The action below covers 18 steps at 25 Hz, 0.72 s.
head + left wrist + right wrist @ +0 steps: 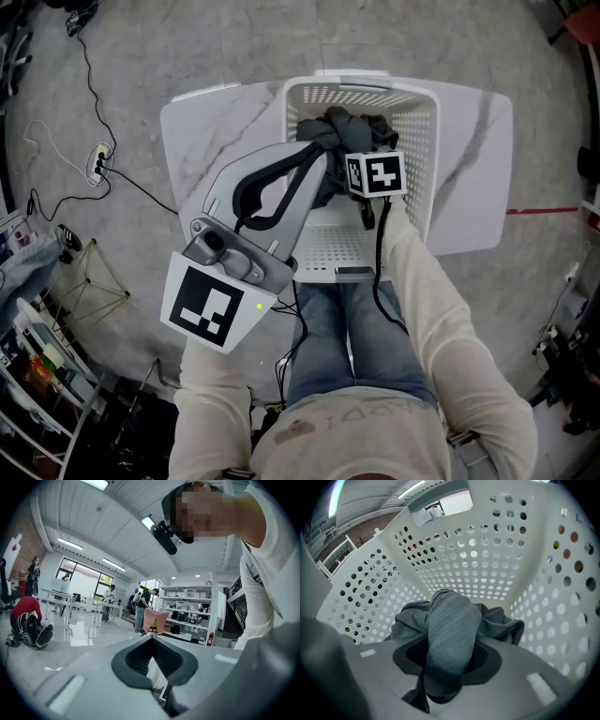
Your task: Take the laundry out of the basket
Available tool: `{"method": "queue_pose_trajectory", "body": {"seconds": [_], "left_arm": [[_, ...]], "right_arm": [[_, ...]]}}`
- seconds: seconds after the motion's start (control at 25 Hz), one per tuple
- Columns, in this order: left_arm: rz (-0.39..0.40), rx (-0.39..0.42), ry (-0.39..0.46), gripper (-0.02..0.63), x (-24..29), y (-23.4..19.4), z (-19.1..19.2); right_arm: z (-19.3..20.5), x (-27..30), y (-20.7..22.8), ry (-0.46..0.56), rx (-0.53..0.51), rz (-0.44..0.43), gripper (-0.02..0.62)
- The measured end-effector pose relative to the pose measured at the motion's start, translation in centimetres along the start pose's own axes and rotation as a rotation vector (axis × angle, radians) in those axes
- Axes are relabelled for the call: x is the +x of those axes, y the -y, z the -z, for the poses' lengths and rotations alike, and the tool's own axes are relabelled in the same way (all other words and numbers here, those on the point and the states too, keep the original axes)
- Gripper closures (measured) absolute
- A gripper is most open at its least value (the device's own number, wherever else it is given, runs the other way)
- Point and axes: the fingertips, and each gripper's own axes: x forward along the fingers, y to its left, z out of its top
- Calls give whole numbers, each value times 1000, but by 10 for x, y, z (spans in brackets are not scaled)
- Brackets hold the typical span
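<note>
The crumpled dark grey fabric laundry (451, 620) looked soft, limp and light. It would likely sag and trail when lifted and could slide through a shallow pinch. The best place to take hold was judged to be a thick raised fold near the top of the heap, deep between the pads, not a thin loose edge. Nothing about it seemed fragile. The main risk appeared to be a hanging end catching on the holes or rim of the white perforated plastic basket (478, 559).

The laundry lay bunched in the bottom of the basket, toward its far wall, and the basket stood on the white marble-patterned tabletop (473, 159). The right gripper (450, 644) reached steeply down into the basket and was clamped on a ribbed fold of the laundry. The cloth filled the hollow between its pads, bulged up over them, and the rest of the heap spread just beyond the tips, resting on the basket floor.

The left gripper (314, 155) was held above the near left side of the basket, clear of the cloth, with its jaws together and nothing between them.
</note>
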Motion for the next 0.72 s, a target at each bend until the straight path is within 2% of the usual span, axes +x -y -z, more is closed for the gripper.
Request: {"method": "queue_pose_trajectory", "body": {"seconds": [0.24, 0.4, 0.56, 0.72], "left_arm": [[9, 17, -8, 606, -4, 10, -6], [4, 24, 2, 606, -9, 15, -10], [-1, 37, 5, 606, -13, 23, -18], [-8, 42, 13, 606, -23, 38, -41]], "right_arm": [[-4, -23, -9, 68, -35, -3, 438], [-15, -49, -20, 160, -6, -39, 443], [-31, -91, -32, 265, 20, -86, 443], [-41, -153, -46, 375, 48, -134, 443]]}}
